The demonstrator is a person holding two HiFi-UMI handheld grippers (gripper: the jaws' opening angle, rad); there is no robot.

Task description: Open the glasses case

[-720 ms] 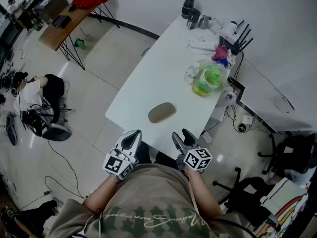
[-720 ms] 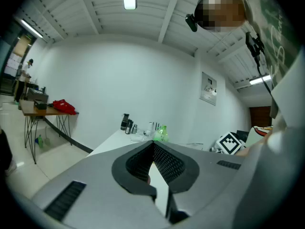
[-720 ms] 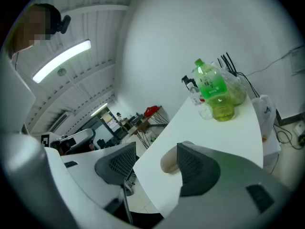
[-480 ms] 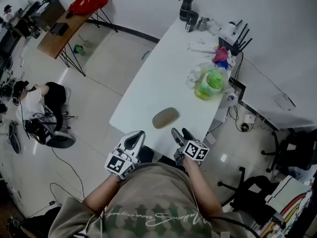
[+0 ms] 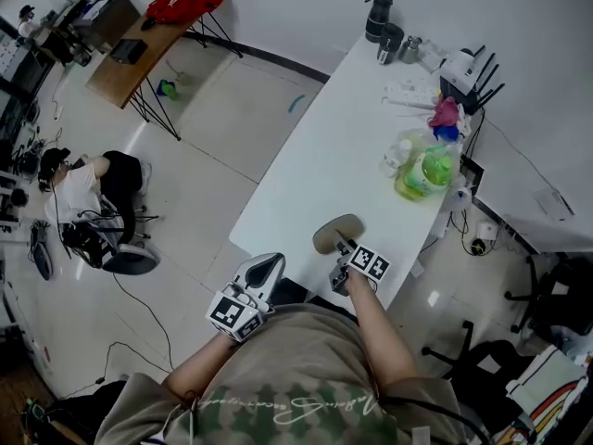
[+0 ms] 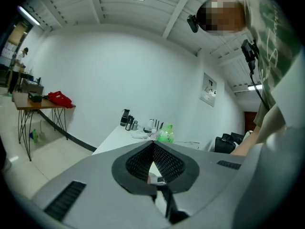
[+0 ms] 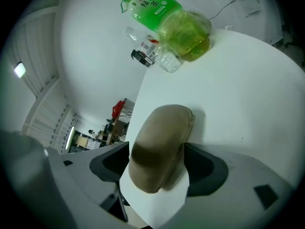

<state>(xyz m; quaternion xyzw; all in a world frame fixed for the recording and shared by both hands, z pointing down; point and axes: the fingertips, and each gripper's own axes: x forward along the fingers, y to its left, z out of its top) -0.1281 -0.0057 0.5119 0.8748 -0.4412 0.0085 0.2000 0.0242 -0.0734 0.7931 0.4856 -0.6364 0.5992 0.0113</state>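
A tan glasses case [image 5: 336,233] lies closed near the front edge of the white table [image 5: 324,146]. My right gripper [image 5: 343,246] reaches over that edge and straddles the case's near end. In the right gripper view the case [image 7: 162,142] fills the gap of the right gripper [image 7: 158,152], and both pads [image 7: 202,163] sit against its sides. My left gripper [image 5: 263,267] hangs just off the table's front corner, left of the case, pointing forward. Its jaws are shut with nothing between them, as the left gripper [image 6: 153,146] shows in its own view.
A green drink bottle [image 5: 426,170] and a clear bottle [image 5: 398,151] stand at the table's right side. A dark flask [image 5: 375,17], cups and a router [image 5: 463,68] sit at the far end. A person [image 5: 79,188] sits on the floor at left.
My right gripper has moved forward from below the table's edge onto the glasses case, which now sits between its jaws. The left gripper has kept its place.
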